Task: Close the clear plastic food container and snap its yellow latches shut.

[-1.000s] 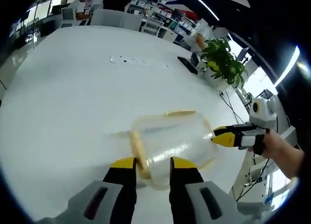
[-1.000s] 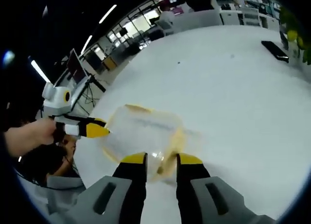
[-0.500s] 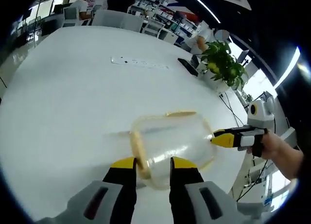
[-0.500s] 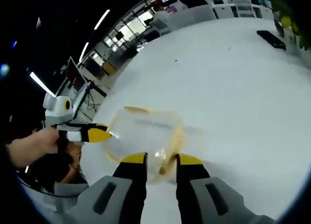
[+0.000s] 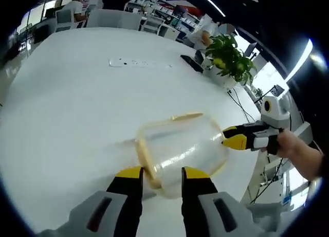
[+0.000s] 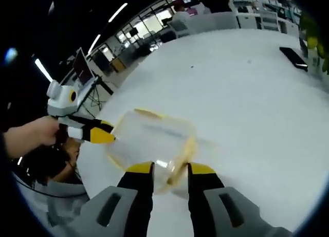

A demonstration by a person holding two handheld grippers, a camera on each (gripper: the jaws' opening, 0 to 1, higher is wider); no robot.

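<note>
Container (image 5: 181, 152) of clear plastic is sitting on the white worktop (image 5: 67, 108), and I am reading its lid as already down over the body, though the plastic is too see-through for me to be sure it is seated all round. Yellow latches are showing along its edges: one long latch (image 5: 145, 156) on the side just ahead of my left claw (image 5: 161, 178), another (image 5: 187, 115) on the far side from that claw. Whether any of them are snapped home I cannot tell, so I am judging the closing as done or nearly done and the latching as the part left.

In the left gripper view the container is lying just beyond my left claw's yellow tips, which are standing parted with nothing between them, the near rim of the box showing in the gap. My right claw (image 5: 230, 141) is coming in from the right of that view, its tips pointing at the container's side and about touching it; I cannot tell if they are parted there.

In the right gripper view the container (image 6: 149, 144) is again just ahead of the right claw (image 6: 171, 171), whose tips are parted and empty. The left claw (image 6: 107, 135) is reaching in from the left, a hand (image 6: 28, 137) gripping it.

Further off, a power strip (image 5: 140, 65), a dark phone (image 5: 190, 64) and a potted plant (image 5: 230, 59) are resting on the worktop.
</note>
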